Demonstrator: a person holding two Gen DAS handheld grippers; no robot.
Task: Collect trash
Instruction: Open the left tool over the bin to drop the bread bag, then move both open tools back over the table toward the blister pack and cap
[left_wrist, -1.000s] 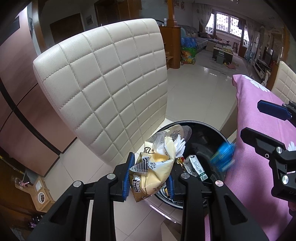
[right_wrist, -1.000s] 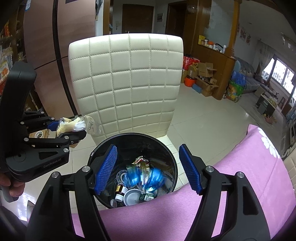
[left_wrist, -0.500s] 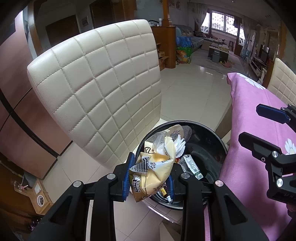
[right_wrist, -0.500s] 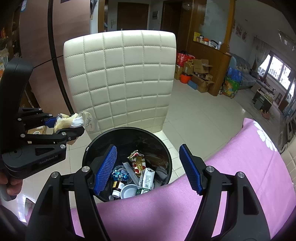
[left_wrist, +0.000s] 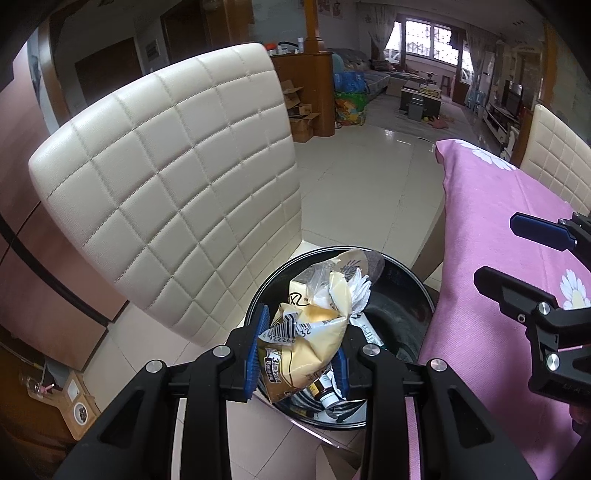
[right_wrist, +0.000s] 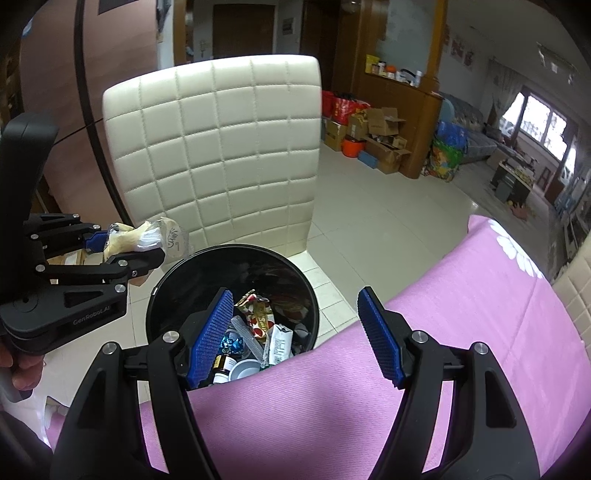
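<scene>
My left gripper (left_wrist: 297, 350) is shut on a yellow snack wrapper (left_wrist: 306, 332) with clear plastic and white paper bunched in it. It holds the bundle at the near left rim of the black trash bin (left_wrist: 417, 291). In the right wrist view the left gripper (right_wrist: 122, 247) with the wrapper (right_wrist: 147, 236) hangs just left of the bin (right_wrist: 207, 273). My right gripper (right_wrist: 295, 332) is open and empty, over the pink-covered table edge beside the bin. The bin holds several wrappers, a small bottle and a blue foil piece (right_wrist: 231, 343).
A cream quilted chair (right_wrist: 218, 155) stands right behind the bin. The pink flowered tablecloth (right_wrist: 461, 332) fills the right side. A second cream chair (left_wrist: 557, 158) stands past the table. Cardboard boxes (right_wrist: 376, 133) sit by a wooden cabinet far back, on a tiled floor.
A blue foil piece that was dropping from the open right gripper has landed in the bin. The right gripper has pulled back over the table. The left gripper stays shut on the wrapper.
</scene>
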